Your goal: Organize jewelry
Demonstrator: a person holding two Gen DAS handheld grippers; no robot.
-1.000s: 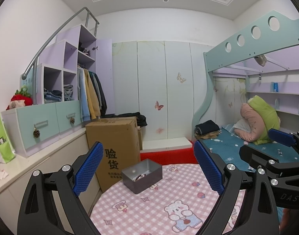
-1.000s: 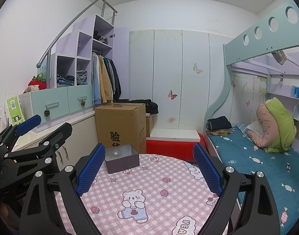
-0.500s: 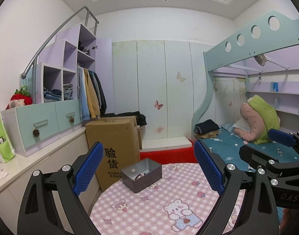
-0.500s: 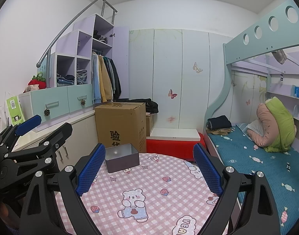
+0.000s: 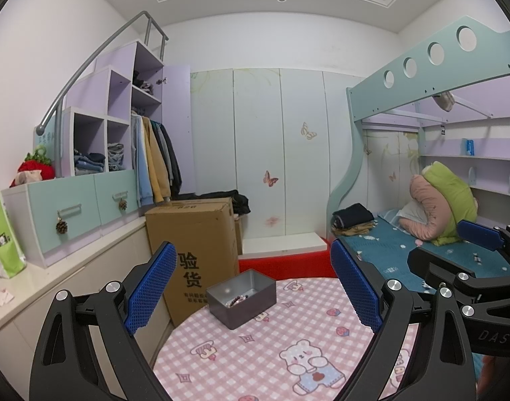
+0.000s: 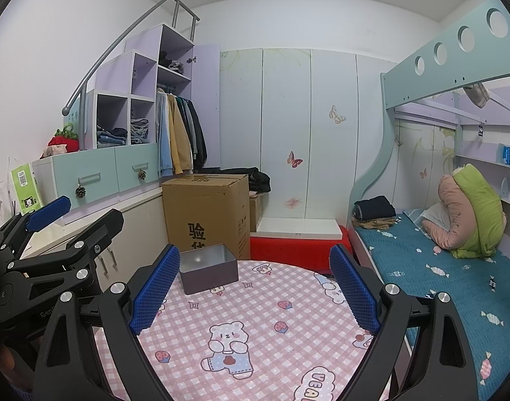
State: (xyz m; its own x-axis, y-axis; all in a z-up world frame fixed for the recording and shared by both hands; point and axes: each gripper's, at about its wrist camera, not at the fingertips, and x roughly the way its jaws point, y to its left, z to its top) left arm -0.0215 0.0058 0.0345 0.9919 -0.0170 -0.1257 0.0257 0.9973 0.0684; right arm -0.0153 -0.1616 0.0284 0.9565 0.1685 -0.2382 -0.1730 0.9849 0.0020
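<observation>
A small grey metal box [image 5: 242, 297] sits at the far left edge of the round table with the pink checked cloth [image 5: 288, 351]. Dark beaded jewelry [image 5: 236, 300] lies inside it. In the right wrist view the same box [image 6: 208, 272] shows its shiny inside wall, contents hidden. My left gripper [image 5: 253, 289] hangs open above the table, the box seen between its blue pads. My right gripper [image 6: 255, 289] is open too, empty, with the box just inside its left pad. Each gripper appears at the edge of the other's view.
A tall cardboard box [image 5: 193, 247] stands on the floor behind the table. White cabinets with teal drawers [image 5: 71, 214] run along the left wall. A bunk bed with a blue sheet [image 6: 432, 277] is on the right. A red step [image 6: 295, 250] lies beyond the table.
</observation>
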